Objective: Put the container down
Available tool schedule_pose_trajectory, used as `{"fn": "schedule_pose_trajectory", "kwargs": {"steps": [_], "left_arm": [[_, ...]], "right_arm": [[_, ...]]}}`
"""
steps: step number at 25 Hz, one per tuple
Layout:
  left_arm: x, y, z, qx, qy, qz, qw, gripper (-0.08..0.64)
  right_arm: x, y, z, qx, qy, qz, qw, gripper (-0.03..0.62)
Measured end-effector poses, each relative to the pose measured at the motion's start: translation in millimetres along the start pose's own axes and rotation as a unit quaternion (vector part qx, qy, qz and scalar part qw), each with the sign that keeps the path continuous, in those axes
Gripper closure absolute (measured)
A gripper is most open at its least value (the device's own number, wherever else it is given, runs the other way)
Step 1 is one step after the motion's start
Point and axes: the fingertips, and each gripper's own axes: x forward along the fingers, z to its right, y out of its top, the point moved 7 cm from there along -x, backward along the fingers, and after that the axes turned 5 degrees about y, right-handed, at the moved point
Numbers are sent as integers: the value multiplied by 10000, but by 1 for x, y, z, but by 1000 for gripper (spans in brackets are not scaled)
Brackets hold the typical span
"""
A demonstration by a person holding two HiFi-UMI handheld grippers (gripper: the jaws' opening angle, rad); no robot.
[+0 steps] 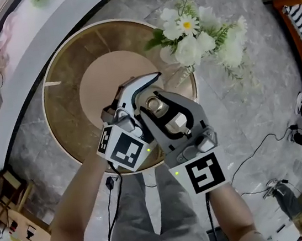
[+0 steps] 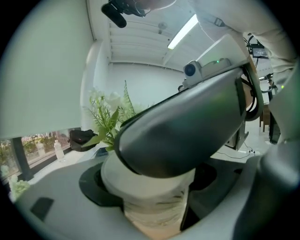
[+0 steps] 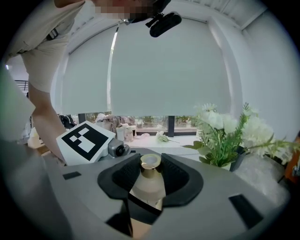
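Note:
The container (image 1: 155, 106) is a small cream bottle with a gold cap (image 3: 150, 161), held above the near side of the round wooden table (image 1: 68, 106). In the right gripper view my right gripper (image 3: 150, 180) is shut on its neck and shoulder, the black pads (image 3: 180, 178) pressing both sides. In the left gripper view the container's cream body (image 2: 152, 185) sits between the jaws of my left gripper (image 2: 150, 197), which is shut on it. The right gripper's grey jaw crosses just above it there. In the head view both grippers (image 1: 146, 96) overlap and hide most of the bottle.
A vase of white flowers (image 1: 198, 38) stands at the table's far right edge. The table has a lighter inner disc (image 1: 104, 82). An orange chair (image 1: 299, 24) and cables (image 1: 256, 152) are on the marble floor to the right.

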Motion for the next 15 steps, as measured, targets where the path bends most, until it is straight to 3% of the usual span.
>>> {"fn": "schedule_pose_trajectory", "kwargs": {"steps": [6,8,11,15], "left_arm": [[18,-41,4,6,-140,-430,9990,206],[22,-52,6,-151,-250,-497,9983,206],[27,-68,9,-486,-351,-626,9962,205],[37,-87,9,-338,-281,-1014,9939,204]], "right_arm": [[17,-36,12,289,-164,124,9994,456],[21,-47,15,349,-210,194,9990,456],[29,-64,18,193,-245,-42,9995,456],[38,-81,22,170,-396,-230,9988,456]]}}
